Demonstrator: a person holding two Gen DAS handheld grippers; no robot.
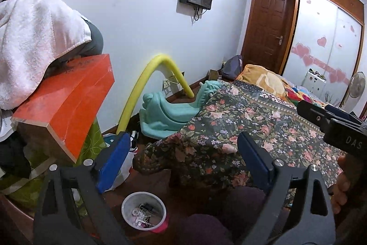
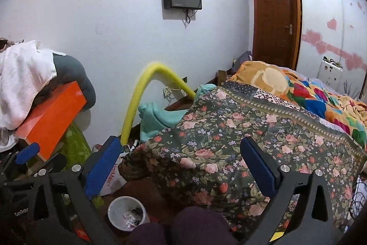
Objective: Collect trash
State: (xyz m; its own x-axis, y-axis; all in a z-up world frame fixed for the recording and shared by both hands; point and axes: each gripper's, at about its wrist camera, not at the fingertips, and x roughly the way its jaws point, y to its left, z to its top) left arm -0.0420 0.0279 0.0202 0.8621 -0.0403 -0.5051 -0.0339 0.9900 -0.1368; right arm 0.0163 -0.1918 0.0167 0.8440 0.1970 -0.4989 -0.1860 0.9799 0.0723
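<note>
A small white bin (image 1: 144,210) with a pink base stands on the brown floor, with bits of trash and wires inside. It also shows in the right wrist view (image 2: 127,212), low and left of centre. My left gripper (image 1: 183,160) is open and empty, held above the floor beside the bed. My right gripper (image 2: 181,163) is open and empty, over the bed's edge. The right gripper's body shows at the right edge of the left wrist view (image 1: 335,125). The left gripper's blue pad (image 2: 27,153) shows at the left of the right wrist view.
A bed with a dark floral cover (image 1: 240,130) fills the right. An orange box (image 1: 68,102) under a white towel (image 1: 34,38) juts out at left. A yellow foam tube (image 1: 149,84), a teal toy (image 1: 169,111) and a white bag (image 2: 113,178) crowd the floor by the wall.
</note>
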